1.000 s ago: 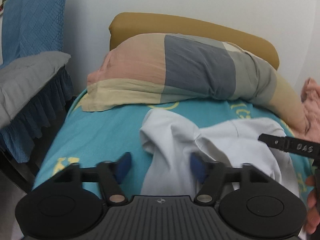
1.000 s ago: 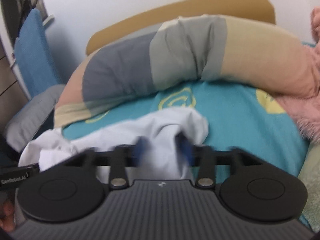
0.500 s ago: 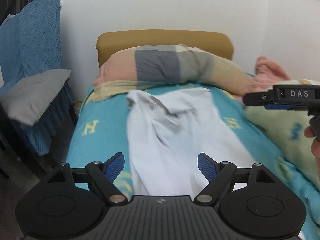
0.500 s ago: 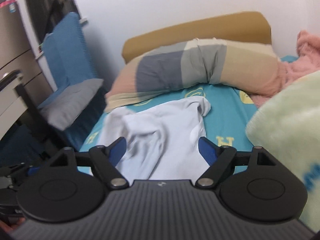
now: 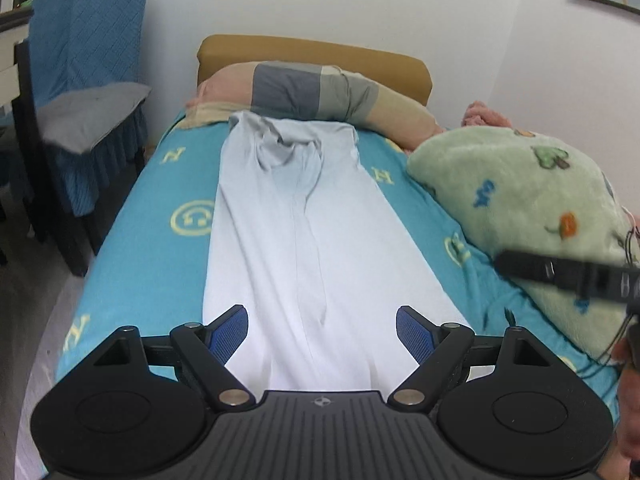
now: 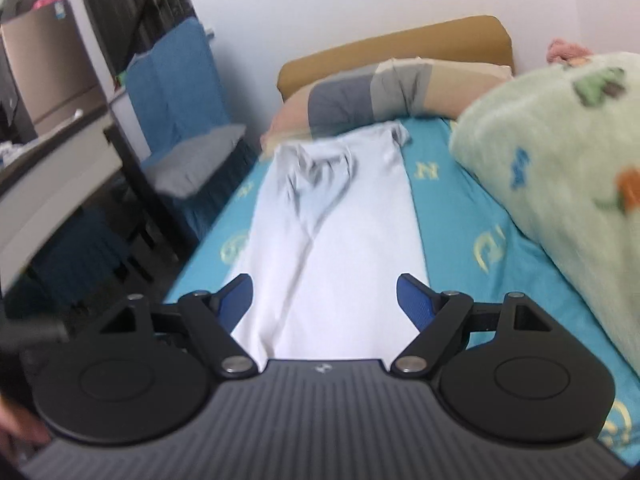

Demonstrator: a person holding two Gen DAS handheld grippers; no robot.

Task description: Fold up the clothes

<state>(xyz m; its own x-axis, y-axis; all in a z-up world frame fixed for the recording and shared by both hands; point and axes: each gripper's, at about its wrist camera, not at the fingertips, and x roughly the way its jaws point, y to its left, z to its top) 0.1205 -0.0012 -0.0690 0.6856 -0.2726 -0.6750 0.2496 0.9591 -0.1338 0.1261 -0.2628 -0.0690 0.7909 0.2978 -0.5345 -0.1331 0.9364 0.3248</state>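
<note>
Two grippers face one garment, and both look along its length. From the left wrist, the garment (image 5: pixel 320 240) lies stretched on the bed (image 5: pixel 160 216), its long axis running straight away from the left gripper (image 5: pixel 322 330) toward the pillow (image 5: pixel 312 92). The far end is bunched and creased below the pillow; the near end passes under the gripper and out of sight. This gripper's fingers are spread wide, holding nothing, one to each side of the cloth's near part and above it. The right gripper's body shows as a blurred dark bar at the right edge, over the blanket (image 5: pixel 520 200).

From the right wrist, the garment (image 6: pixel 340 240) again runs lengthwise away from the right gripper (image 6: pixel 325 298), slanting a little leftward toward the pillow (image 6: pixel 360 96). Its fingers are also spread wide and empty, straddling the near part. Both grippers sit at the near end, level and pointing forward, about equally close. The garment looks narrowed lengthwise; whether it is partly folded or merely laid out, I cannot tell.
</note>
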